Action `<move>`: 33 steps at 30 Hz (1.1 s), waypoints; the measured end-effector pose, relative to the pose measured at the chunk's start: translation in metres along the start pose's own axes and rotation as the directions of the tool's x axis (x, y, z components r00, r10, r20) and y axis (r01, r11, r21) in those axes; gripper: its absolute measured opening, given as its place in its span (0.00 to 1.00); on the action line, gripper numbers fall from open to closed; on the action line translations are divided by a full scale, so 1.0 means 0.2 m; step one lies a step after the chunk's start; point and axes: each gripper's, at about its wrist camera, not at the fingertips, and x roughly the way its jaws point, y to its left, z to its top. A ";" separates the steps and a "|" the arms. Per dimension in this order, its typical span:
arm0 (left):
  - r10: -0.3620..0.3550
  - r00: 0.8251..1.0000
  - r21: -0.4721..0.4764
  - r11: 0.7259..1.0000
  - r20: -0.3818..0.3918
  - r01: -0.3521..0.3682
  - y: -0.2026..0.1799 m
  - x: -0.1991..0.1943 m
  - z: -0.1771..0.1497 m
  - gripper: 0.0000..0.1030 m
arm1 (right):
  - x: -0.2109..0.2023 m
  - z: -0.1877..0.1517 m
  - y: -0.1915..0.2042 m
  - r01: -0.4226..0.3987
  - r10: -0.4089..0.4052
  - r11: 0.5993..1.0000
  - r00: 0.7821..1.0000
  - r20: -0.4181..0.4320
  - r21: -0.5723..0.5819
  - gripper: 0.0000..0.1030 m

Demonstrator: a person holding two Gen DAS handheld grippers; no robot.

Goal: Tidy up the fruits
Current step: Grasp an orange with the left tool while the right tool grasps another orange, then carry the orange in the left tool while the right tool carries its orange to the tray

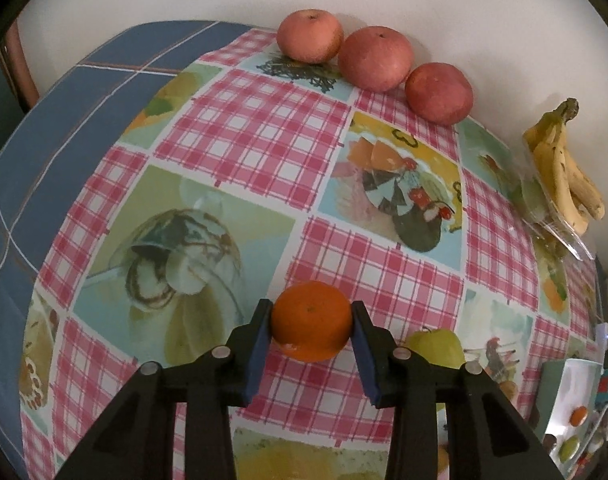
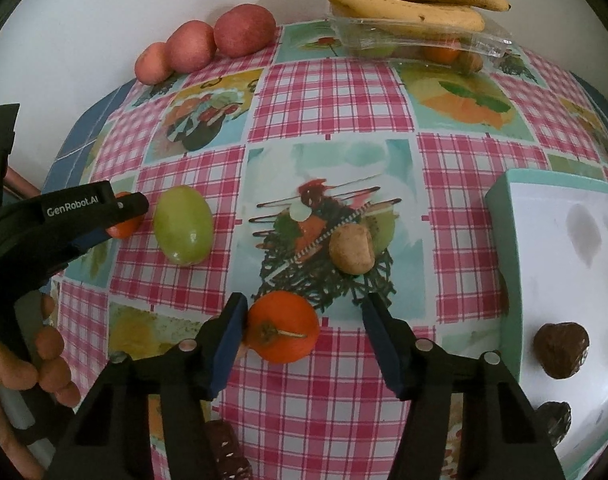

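My left gripper is shut on an orange mandarin, just above the checked tablecloth; the same gripper shows at the left of the right wrist view, still holding the mandarin. A green fruit lies right beside it, also in the left wrist view. My right gripper is open around a second mandarin, which lies on the table against the left finger. A brown kiwi-like fruit lies just beyond. Three red apples sit in a row by the wall.
Bananas rest on a clear plastic box holding more fruit at the back. A white tray with a teal rim at the right holds dark brown pieces. A dark bar lies near the front edge.
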 end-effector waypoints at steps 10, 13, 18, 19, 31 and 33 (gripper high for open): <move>-0.004 1.000 0.008 1.000 -0.027 0.004 -0.01 -0.05 -0.09 0.39 | -0.02 -0.02 -0.02 -0.103 0.104 0.993 0.995 -0.009 0.048 0.36; -0.001 0.999 0.015 1.000 -0.035 0.001 -0.01 -0.07 -0.11 0.39 | -0.04 -0.03 -0.05 -0.123 0.124 0.990 0.992 -0.008 0.075 0.36; -0.003 1.000 0.022 1.000 -0.031 0.004 -0.03 -0.13 -0.18 0.39 | -0.13 -0.03 -0.12 -0.135 0.133 0.985 0.991 0.024 0.107 0.36; -0.013 1.000 0.018 1.000 -0.026 0.013 -0.04 -0.14 -0.19 0.39 | -0.16 -0.03 -0.14 -0.133 0.130 0.985 0.991 0.030 0.111 0.36; -0.088 0.995 -0.015 0.996 0.043 0.088 -0.11 -0.35 -0.29 0.39 | -0.43 -0.09 -0.48 -0.108 0.083 0.970 0.989 0.123 0.217 0.36; -0.099 0.993 -0.007 0.995 0.061 0.100 -0.14 -0.39 -0.30 0.39 | -0.47 -0.09 -0.55 -0.111 0.077 0.963 0.987 0.143 0.245 0.36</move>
